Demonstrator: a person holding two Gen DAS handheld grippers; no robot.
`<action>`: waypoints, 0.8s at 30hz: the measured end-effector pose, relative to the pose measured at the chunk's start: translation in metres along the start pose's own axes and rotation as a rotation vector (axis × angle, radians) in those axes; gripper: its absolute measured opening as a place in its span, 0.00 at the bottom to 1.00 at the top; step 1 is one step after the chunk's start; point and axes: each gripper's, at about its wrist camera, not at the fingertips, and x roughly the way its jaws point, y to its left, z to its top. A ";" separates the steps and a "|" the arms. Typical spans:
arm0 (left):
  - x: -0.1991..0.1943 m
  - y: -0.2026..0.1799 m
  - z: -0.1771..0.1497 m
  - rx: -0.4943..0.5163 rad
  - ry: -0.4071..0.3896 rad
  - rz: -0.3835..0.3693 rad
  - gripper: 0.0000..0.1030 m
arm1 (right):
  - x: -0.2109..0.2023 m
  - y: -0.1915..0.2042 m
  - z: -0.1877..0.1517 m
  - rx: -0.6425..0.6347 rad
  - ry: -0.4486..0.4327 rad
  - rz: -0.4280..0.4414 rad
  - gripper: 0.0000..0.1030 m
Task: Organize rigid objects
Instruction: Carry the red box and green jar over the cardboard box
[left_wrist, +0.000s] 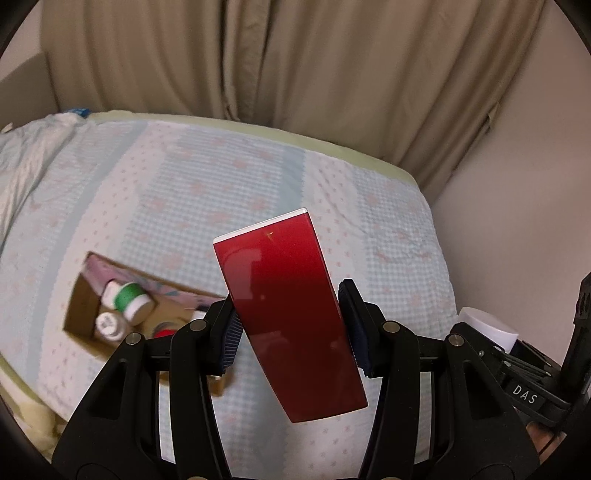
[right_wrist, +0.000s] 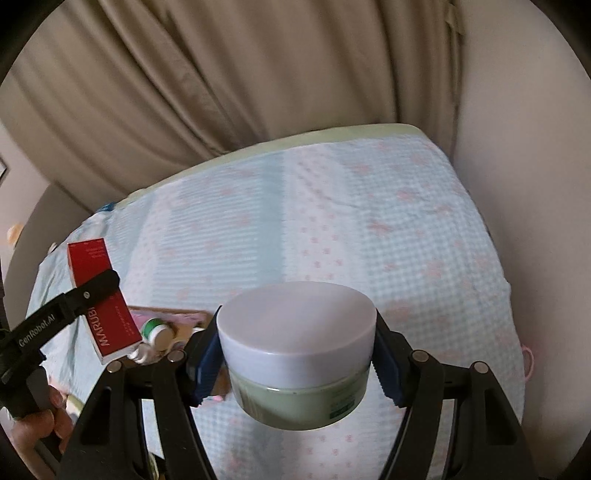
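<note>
— Lettering on the red box (left_wrist: 291, 314)?
— Only the right wrist view shows it; the left shows a plain glossy face. Left gripper (left_wrist: 291, 325) clamps the box, long axis pointing away and up, above the bed (left_wrist: 369, 192).
— And the right gripper (right_wrist: 299, 354)?
— Closed on the white-lidded jar (right_wrist: 299, 350), upright. Cardboard box (left_wrist: 79, 310) with bottles sits left; bedspread beyond lies bare to the curtain (left_wrist: 295, 55).

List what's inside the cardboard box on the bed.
Cardboard box: a green-banded bottle lying down, a white-capped bottle and something red. The left gripper fingers and red carton cover the rest.
</note>
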 end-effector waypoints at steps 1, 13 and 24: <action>-0.004 0.005 -0.001 -0.002 -0.004 0.002 0.44 | 0.002 0.007 -0.002 -0.008 0.001 0.008 0.64; -0.038 0.143 0.016 -0.007 -0.007 -0.007 0.44 | 0.016 0.127 -0.017 -0.037 -0.007 0.067 0.64; -0.025 0.277 0.043 0.086 0.073 -0.011 0.44 | 0.064 0.233 -0.036 0.060 0.031 0.054 0.64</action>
